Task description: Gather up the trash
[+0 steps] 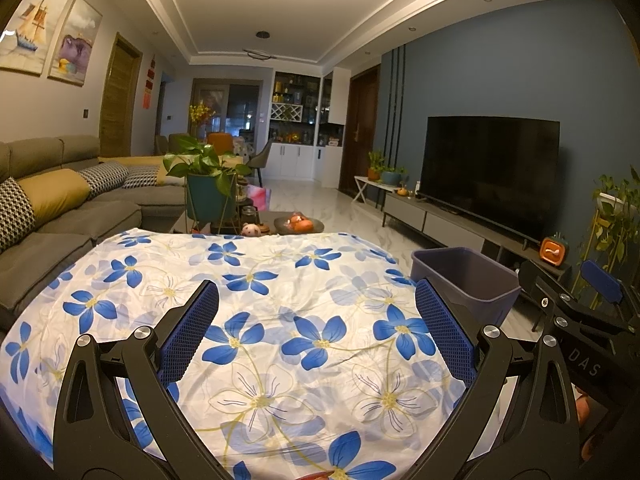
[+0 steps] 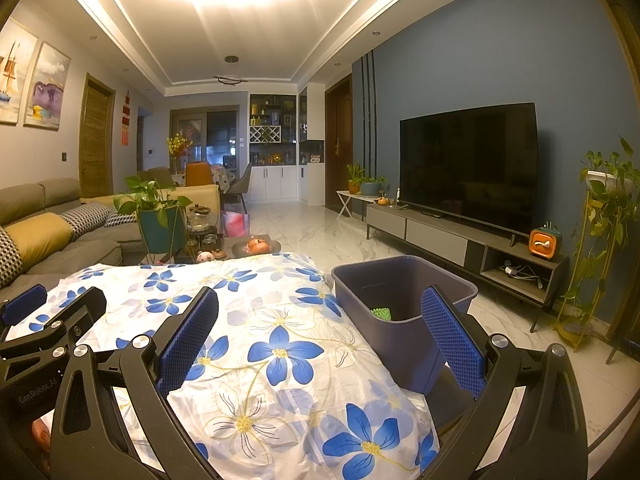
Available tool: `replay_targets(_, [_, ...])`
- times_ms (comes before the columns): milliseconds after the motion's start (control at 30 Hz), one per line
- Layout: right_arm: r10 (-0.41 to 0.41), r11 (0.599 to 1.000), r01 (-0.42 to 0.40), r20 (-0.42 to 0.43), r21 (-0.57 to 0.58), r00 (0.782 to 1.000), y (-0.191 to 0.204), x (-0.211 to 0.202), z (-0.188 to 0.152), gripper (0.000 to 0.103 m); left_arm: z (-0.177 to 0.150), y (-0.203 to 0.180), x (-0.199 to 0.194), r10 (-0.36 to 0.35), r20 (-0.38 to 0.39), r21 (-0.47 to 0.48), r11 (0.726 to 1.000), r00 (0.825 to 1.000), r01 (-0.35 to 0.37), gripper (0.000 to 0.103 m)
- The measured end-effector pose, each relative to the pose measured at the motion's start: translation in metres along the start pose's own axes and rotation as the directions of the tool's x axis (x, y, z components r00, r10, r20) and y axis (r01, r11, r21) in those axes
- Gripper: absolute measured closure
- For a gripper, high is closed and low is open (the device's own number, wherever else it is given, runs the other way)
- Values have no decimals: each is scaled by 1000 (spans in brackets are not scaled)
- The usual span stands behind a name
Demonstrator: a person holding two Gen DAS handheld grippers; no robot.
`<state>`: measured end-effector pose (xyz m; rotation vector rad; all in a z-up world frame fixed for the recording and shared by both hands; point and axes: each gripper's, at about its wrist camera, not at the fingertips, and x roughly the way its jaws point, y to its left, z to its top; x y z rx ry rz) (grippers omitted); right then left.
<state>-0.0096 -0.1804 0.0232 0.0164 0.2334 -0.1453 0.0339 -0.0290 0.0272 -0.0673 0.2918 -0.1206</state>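
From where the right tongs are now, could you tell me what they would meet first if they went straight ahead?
Probably the flowered cloth: the open right tongs point low across it. The purple bin sits slightly right of that line, though depth is uncertain.

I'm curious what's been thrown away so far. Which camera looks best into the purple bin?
The right wrist view: the purple bin shows its inside, with a green item at the bottom. The left wrist view shows only its rim and outer wall.

The bin [image 2: 404, 312] wall hides all but part of a green thing [image 2: 381, 313] inside; the flowered cloth [image 2: 280, 344] covers the bench; its near edge is cut off.
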Motion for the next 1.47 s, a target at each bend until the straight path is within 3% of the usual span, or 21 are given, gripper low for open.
replay_targets(300, [1, 1000, -1, -1, 0, 1000, 2, 0, 0, 5, 3, 0, 2, -3, 10, 0, 1000, 1000, 3, 7])
replay_targets(433, [2, 1000, -2, -4, 2, 1000, 2, 1, 0, 5, 3, -2, 5, 9, 10, 22, 1000, 1000, -9, 23])
replay_targets(500, [3, 1000, -3, -3, 3, 1000, 3, 0, 1, 5, 1, -1, 4, 7, 9, 28, 1000, 1000, -7, 24])
replay_targets(1067, [4, 1000, -4, 0, 3, 1000, 4, 0, 1, 5, 1, -5, 9, 4, 11, 28, 1000, 1000, -5, 24])
replay_targets(1467, [10, 1000, -10, 0, 11, 1000, 8, -1, 1, 5, 1, -1, 13, 44, 28, 13, 999, 999, -44, 20])
